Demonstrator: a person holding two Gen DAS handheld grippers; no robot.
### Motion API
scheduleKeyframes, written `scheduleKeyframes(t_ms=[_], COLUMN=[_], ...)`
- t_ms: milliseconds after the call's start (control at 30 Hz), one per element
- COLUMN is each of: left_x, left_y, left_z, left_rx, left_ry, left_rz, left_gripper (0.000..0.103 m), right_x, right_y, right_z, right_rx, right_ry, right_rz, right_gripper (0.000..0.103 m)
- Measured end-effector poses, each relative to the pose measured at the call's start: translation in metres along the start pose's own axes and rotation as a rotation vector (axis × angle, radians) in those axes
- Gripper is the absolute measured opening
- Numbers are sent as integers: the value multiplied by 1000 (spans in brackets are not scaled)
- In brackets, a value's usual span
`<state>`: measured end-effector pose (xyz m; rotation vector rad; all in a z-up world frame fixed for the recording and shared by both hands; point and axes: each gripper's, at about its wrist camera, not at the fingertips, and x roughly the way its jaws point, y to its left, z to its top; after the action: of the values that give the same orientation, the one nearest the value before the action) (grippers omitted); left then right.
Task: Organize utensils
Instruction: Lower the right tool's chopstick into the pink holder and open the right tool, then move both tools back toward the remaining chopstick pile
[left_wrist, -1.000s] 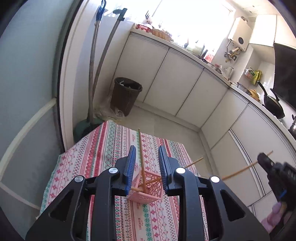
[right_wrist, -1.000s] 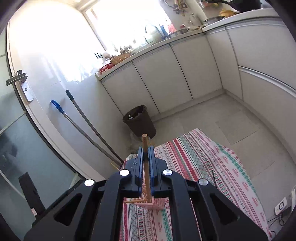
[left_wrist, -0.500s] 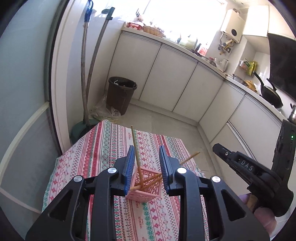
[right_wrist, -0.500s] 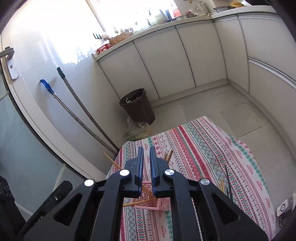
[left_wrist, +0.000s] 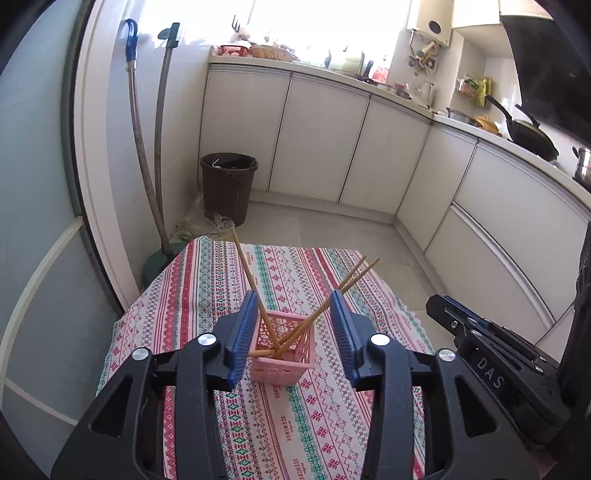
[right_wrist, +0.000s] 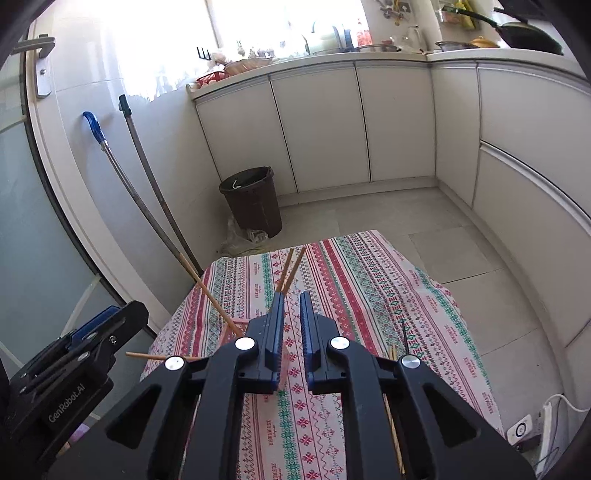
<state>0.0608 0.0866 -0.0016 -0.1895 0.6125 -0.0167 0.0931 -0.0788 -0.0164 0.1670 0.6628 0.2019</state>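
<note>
A pink lattice basket (left_wrist: 282, 347) stands on the patterned tablecloth (left_wrist: 207, 288) and holds several wooden chopsticks (left_wrist: 246, 269) that lean out left and right. My left gripper (left_wrist: 293, 334) is open, its blue pads on either side of the basket without touching it. My right gripper (right_wrist: 291, 325) is open a narrow gap and empty, above and just right of the basket, which its fingers mostly hide. More chopsticks (right_wrist: 391, 354) and a thin dark one (right_wrist: 405, 334) lie on the cloth to the right, partly hidden by the right gripper.
A brown bin (left_wrist: 229, 184) and two mop handles (left_wrist: 147, 147) stand beyond the table's far left. White cabinets (left_wrist: 325, 136) line the back and right. The right gripper's body (left_wrist: 495, 373) shows at right in the left wrist view. A power strip (right_wrist: 546, 432) lies on the floor.
My right gripper let go of the chopstick it held; that chopstick now leans in the basket. The right gripper then opened slightly and drew back. My left gripper opened wider around the basket.
</note>
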Motion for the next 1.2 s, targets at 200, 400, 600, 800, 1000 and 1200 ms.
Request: scheduleKeyframes(t_ms=[200, 400, 600, 800, 1000, 1200], left_x=[4, 4, 3, 4, 8, 11], left_y=[-6, -16, -22, -31, -36, -37], left_z=[-9, -19, -27, -33, -39, -45], left_rx=[31, 70, 100, 130, 148, 146], left_ry=[16, 14, 12, 15, 40, 69], left_rz=[24, 48, 55, 68, 69, 60], left_gripper=[57, 69, 76, 88, 95, 96], right_x=[-11, -13, -20, -21, -22, -26], right_y=[-14, -27, -37, -48, -61, -77], right_z=[-15, -25, -30, -36, -45, -55], right_rx=[4, 31, 56, 78, 120, 164], right_ry=[-4, 19, 5, 18, 30, 50], right_rz=[-43, -74, -113, -140, -168, -202], right_gripper=[31, 38, 52, 62, 77, 92])
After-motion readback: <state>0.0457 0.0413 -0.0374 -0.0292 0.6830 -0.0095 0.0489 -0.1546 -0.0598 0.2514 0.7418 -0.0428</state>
